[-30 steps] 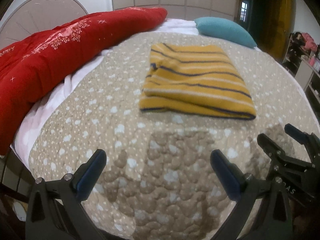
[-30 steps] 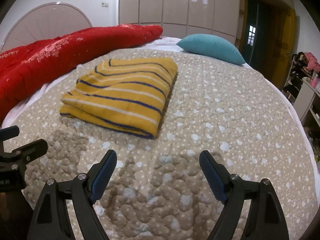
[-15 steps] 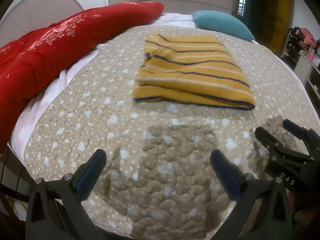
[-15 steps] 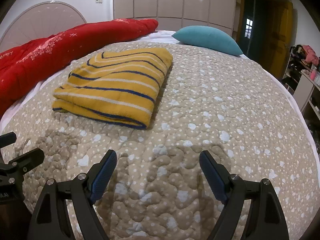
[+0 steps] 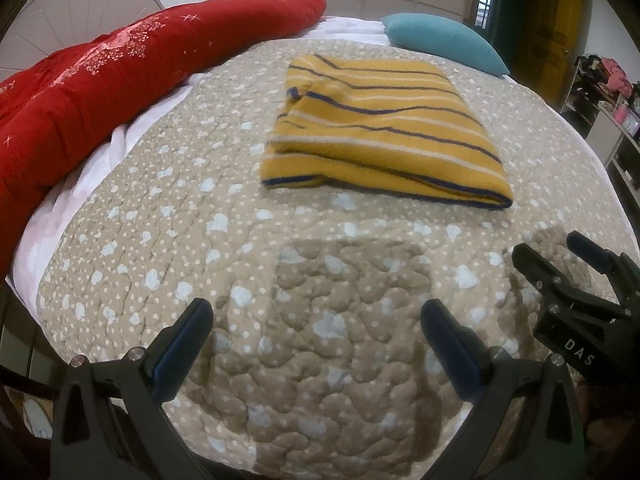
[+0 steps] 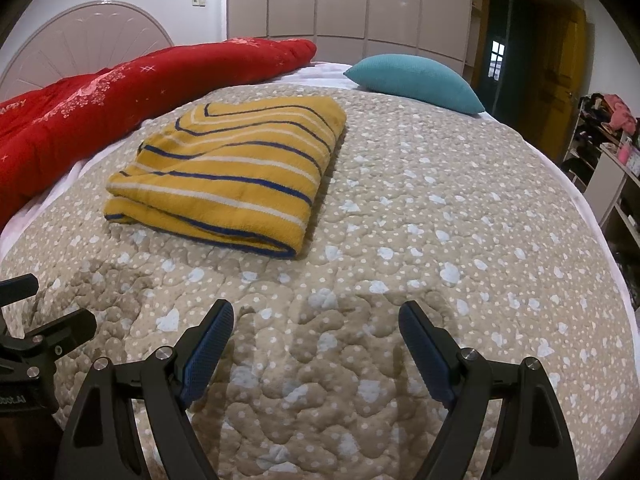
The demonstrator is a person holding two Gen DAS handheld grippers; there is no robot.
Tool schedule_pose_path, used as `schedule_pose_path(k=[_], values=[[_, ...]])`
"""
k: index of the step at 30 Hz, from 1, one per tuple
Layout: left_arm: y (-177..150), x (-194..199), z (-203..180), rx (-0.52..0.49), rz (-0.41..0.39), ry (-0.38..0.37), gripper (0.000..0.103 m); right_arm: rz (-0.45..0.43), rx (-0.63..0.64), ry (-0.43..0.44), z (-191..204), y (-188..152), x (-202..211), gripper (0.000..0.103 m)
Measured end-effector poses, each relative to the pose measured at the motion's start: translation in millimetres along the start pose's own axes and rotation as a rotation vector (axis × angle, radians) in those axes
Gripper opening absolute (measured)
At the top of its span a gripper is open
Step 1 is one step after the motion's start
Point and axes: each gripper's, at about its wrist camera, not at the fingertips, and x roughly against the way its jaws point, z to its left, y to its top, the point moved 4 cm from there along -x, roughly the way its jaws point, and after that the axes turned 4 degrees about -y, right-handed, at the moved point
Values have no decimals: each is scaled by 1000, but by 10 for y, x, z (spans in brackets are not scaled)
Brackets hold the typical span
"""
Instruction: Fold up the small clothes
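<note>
A yellow garment with navy and cream stripes (image 5: pixel 380 132) (image 6: pixel 236 168) lies folded into a flat rectangle on the beige quilt (image 5: pixel 200 208) (image 6: pixel 440 200). My left gripper (image 5: pixel 316 312) hangs open over the quilt, well short of the garment's near edge, with nothing between its blue pads. In the right wrist view my right gripper (image 6: pixel 316 312) is open too, empty, with the garment ahead and to its left. The right gripper (image 5: pixel 556 256) also shows at the right edge of the left wrist view. The left gripper (image 6: pixel 48 300) shows at the left edge of the right wrist view.
A red duvet (image 5: pixel 100 76) (image 6: pixel 120 84) is bunched along the bed's left side over a white sheet (image 5: pixel 80 176). A teal pillow (image 5: pixel 444 44) (image 6: pixel 412 76) lies at the far end. Shelves with clutter (image 6: pixel 608 148) stand to the right, and a dark doorway (image 6: pixel 508 68) beyond.
Both grippers have drawn back and risen slightly, so the folded garment sits a bit farther off in each view. The garment itself has not moved. Both grippers stay open.
</note>
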Motion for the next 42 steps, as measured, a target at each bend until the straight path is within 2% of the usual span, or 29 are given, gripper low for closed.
schedule_pose_path(k=[31, 42], values=[[-13, -87, 72, 17, 11, 3, 103, 3, 22, 0, 67, -25, -26, 88], [99, -153, 208, 42, 0, -5, 103, 26, 41, 13, 149, -2, -60, 89]])
